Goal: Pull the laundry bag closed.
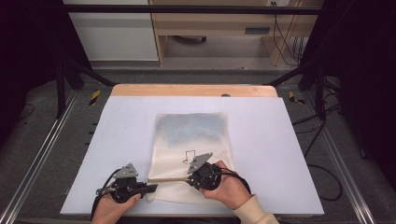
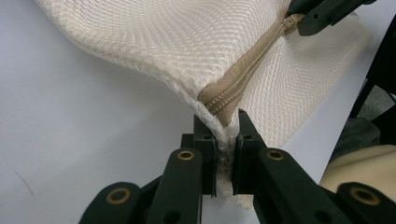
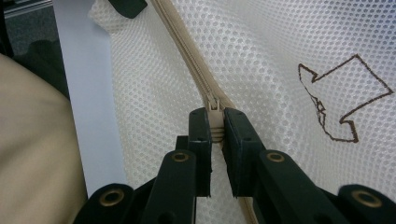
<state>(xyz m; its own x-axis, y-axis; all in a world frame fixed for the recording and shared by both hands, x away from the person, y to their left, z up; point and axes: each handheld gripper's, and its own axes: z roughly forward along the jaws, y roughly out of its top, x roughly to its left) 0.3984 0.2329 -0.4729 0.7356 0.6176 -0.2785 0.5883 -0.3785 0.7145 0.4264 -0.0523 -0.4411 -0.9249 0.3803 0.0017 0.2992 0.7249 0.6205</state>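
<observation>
Lavender-white foam sheeting forms the flat table mat [image 1: 116, 140] on which the work lies, one mat counted, bare except for the bag. Next in size is one cream mesh fabric laundry bag [image 1: 194, 140] with a bluish item showing faintly through its far half and one brown outlined arrow mark [image 3: 343, 100] printed just to the right of the right gripper's jaws. One beige zipper [image 2: 236, 81] runs along the bag's near edge, between the two grippers. The left gripper [image 2: 227, 140] is clenched on the bag's corner at the zipper's end, the mesh bunched between its pads and lifted slightly off the mat directly ahead of the jaws. The right gripper [image 3: 215, 128] is clamped on one small beige zipper pull tab [image 3: 215, 119], the slider sitting right at its fingertips. Judgement on progress: both holds are established, corner anchored and pull seized, so the preparatory stage appears complete. The teeth from the slider toward the left gripper look meshed; whether the stretch behind the slider is open cannot be told. Travel of the slider along the track is what remains, and its direction cannot be confirmed. Count: two grippers, two hands.
</observation>
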